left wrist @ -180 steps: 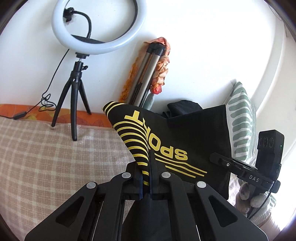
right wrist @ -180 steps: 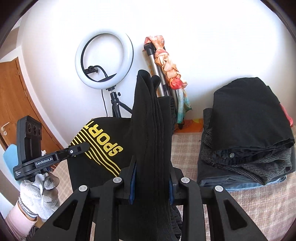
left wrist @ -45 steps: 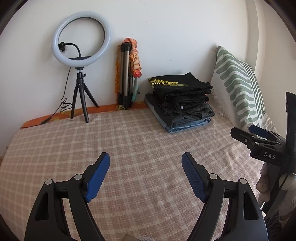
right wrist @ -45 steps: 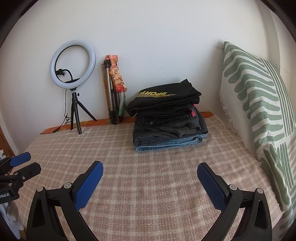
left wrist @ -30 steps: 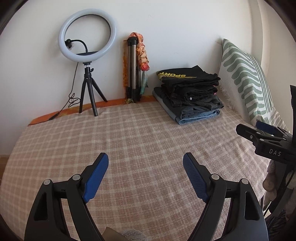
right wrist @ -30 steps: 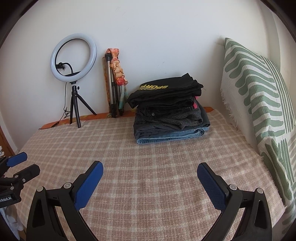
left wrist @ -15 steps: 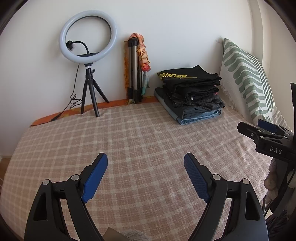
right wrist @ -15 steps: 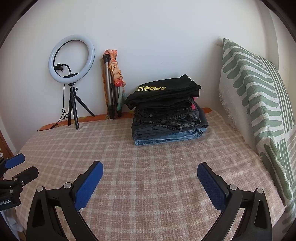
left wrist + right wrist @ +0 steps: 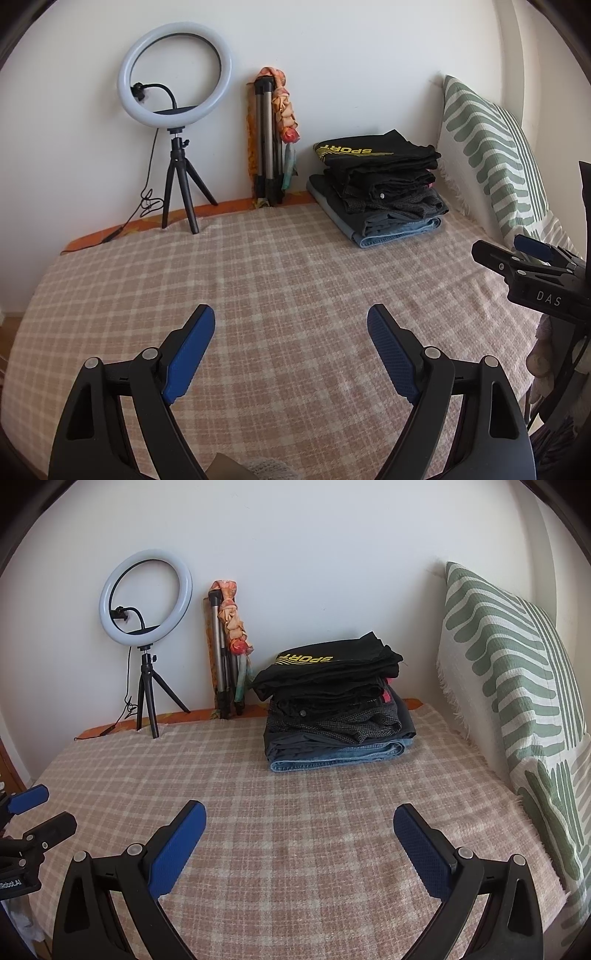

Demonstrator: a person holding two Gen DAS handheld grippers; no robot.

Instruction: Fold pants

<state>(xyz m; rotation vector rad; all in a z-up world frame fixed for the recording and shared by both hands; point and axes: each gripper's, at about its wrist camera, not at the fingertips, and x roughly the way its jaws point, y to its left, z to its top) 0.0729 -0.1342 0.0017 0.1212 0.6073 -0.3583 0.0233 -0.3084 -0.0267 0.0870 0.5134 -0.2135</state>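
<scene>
Left gripper (image 9: pixel 291 314) and right gripper (image 9: pixel 299 812) gape wide — empty, above the blanket (image 9: pixel 295 794).

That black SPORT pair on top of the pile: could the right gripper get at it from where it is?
Probably yes. The right gripper is open, and only bare checked blanket lies between it and the SPORT pants, uncovered atop the stack.

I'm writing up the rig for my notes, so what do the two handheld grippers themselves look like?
Both match: the left gripper and right gripper have matte black angular frames with triangular cutouts, silver pivot screws and textured blue finger pads. White lettering reads "DAS" on the right gripper's body. A pale knit glove covers the right hand.
</scene>
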